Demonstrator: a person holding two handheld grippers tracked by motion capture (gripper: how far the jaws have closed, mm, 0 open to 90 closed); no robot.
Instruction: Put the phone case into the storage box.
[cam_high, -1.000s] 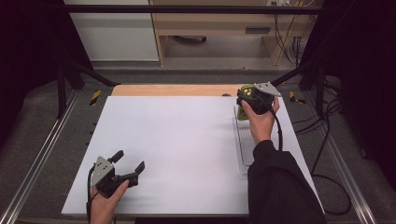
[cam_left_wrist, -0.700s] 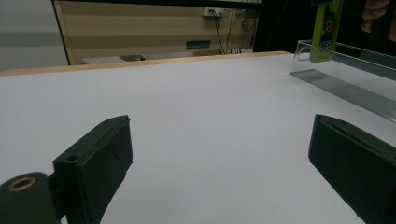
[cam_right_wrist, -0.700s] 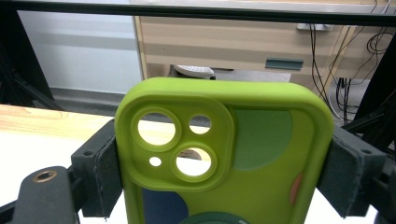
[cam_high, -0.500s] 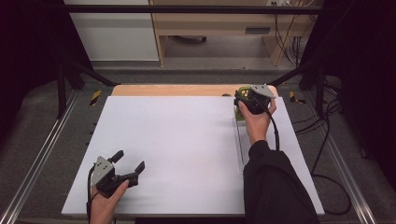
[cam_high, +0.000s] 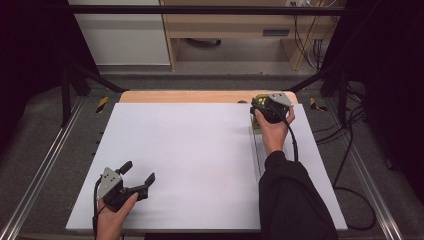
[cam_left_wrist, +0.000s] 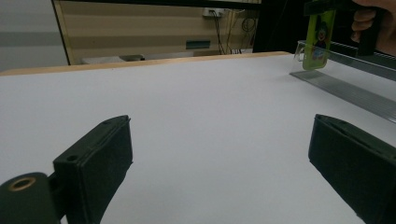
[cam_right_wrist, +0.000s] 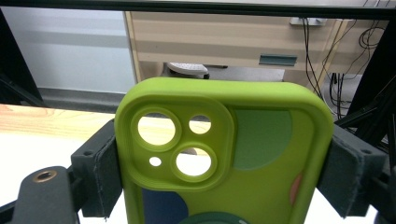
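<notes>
The right gripper view shows the right gripper (cam_right_wrist: 224, 172) clamping a green phone case (cam_right_wrist: 224, 154) — camera cut-outs visible; the left gripper (cam_high: 136, 176) rests open on the white table (cam_high: 200, 160), a wooden desk (cam_high: 235, 22) beyond.

Lime-green phone case (cam_right_wrist: 224, 158) upright, clamped above the clear rack (cam_left_wrist: 345, 86)

Phone case (cam_right_wrist: 224, 158): bottom cut off by right gripper view's lower edge; in high view mostly hidden under right gripper (cam_high: 267, 107) & hand. Clear rack (cam_high: 258, 150) partly behind sleeve. Case print too small to read in left gripper view.
</notes>
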